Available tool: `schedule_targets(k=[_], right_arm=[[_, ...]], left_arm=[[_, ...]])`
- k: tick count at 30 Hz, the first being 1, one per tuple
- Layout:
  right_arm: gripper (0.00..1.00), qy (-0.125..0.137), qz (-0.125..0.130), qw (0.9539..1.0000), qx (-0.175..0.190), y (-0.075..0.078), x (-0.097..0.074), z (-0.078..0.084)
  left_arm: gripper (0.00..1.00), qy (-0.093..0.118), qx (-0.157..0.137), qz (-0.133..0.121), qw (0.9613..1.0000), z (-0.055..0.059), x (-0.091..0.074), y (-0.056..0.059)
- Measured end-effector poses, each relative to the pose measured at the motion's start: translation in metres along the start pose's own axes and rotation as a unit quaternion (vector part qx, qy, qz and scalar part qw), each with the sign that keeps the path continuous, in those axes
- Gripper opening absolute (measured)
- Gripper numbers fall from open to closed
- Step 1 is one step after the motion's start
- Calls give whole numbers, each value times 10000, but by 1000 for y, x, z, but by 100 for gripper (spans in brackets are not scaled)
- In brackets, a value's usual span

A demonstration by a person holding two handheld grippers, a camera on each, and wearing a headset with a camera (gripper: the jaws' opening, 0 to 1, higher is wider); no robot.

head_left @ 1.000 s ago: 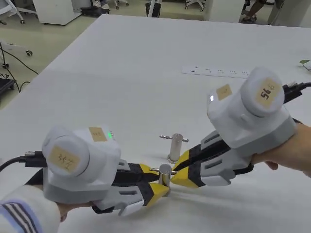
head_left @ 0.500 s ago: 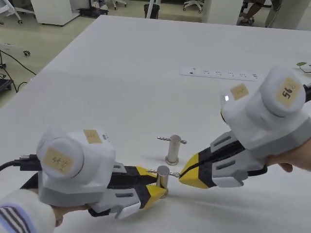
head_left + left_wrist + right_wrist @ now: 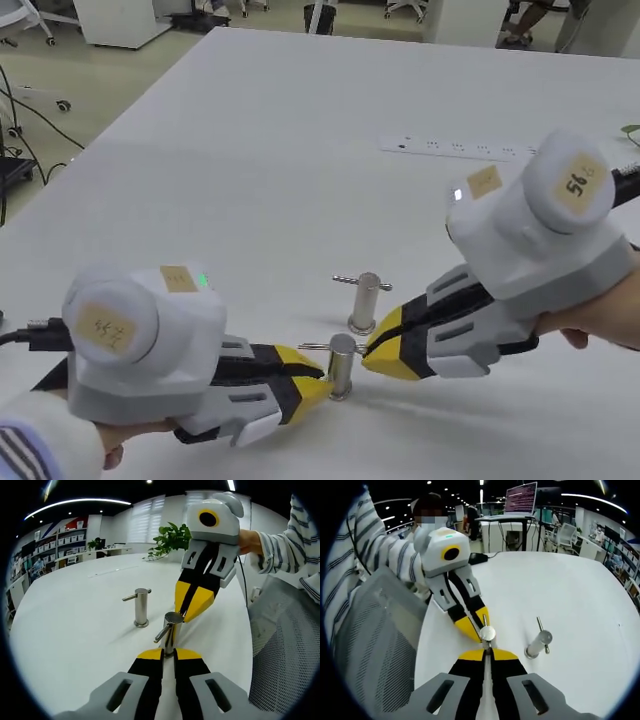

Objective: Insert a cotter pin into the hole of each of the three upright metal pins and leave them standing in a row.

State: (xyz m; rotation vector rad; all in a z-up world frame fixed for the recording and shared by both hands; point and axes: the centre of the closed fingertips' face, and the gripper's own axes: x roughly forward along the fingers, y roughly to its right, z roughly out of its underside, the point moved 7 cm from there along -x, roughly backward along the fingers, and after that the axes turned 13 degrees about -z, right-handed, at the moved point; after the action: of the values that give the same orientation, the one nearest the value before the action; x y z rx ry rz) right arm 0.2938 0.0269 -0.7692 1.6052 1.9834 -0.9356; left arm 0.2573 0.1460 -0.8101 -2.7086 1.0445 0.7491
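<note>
1. Steel is what you are working on: the near metal pin (image 3: 342,364) stands upright on the white table (image 3: 250,160), right in front of you, between the two grippers.
2. Your left gripper (image 3: 316,386) has its jaws drawn narrow around the lower shaft of that pin, just above its base; grip low and firm so it cannot twist or tip under the push.
3. Your right gripper (image 3: 372,350) has its jaws pressed nearly together at the pin's head. They look to be pinching the end of the near cotter pin (image 3: 318,347), whose free end pokes out of the pin's other side, toward your left.
4. Push straight along the hole, level with the table; a downward lean would, I judge, lever the pin over.
5. Stop when it sits about evenly through, as on the finished one, then release the right before the left.
6. That pin is a short polished cylinder with a flat round top and a cross hole near the head; its cotter pin is a thin straight rod.
7. The far metal pin (image 3: 364,303) stands just behind it, apart from it, on a slightly wider foot, with the far cotter pin (image 3: 349,282) lying across through its head
</note>
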Motion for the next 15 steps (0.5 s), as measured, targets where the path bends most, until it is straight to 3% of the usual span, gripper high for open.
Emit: schedule_targets(k=[6, 11, 15], right_arm=[[17, 199, 75, 9997, 86, 1, 5, 4], [25, 456, 103, 9988, 146, 0, 11, 4], [26, 545, 103, 9983, 165, 0, 15, 4]], left_arm=[[21, -17, 65, 95, 9999, 2, -7, 0], [45, 23, 132, 180, 9997, 4, -14, 4], [63, -27, 147, 201, 9997, 6, -18, 9]])
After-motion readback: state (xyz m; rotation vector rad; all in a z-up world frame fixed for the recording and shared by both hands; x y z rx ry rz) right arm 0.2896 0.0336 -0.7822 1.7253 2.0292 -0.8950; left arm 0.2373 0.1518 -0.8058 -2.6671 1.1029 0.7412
